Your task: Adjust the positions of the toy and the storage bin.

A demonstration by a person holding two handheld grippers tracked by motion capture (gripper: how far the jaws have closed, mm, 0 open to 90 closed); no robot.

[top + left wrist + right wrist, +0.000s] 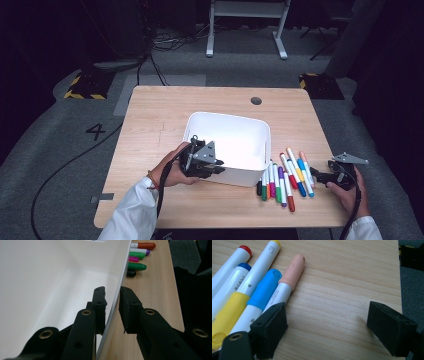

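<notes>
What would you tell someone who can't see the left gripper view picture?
The left gripper has its two black jaws closed on the thin rim of a white plastic bin, one jaw inside it and one outside over the wooden table. Beyond the jaws, capped ends of markers in orange, purple, green, pink and black lie on the table beside the bin.

The high view looks forward and down on the whole table [150, 120] from the person's side. The left gripper view sits close along the white bin's [50, 277] near wall, while the right gripper view hovers low beside the markers [262, 290]; both share those markers with the high view.
</notes>
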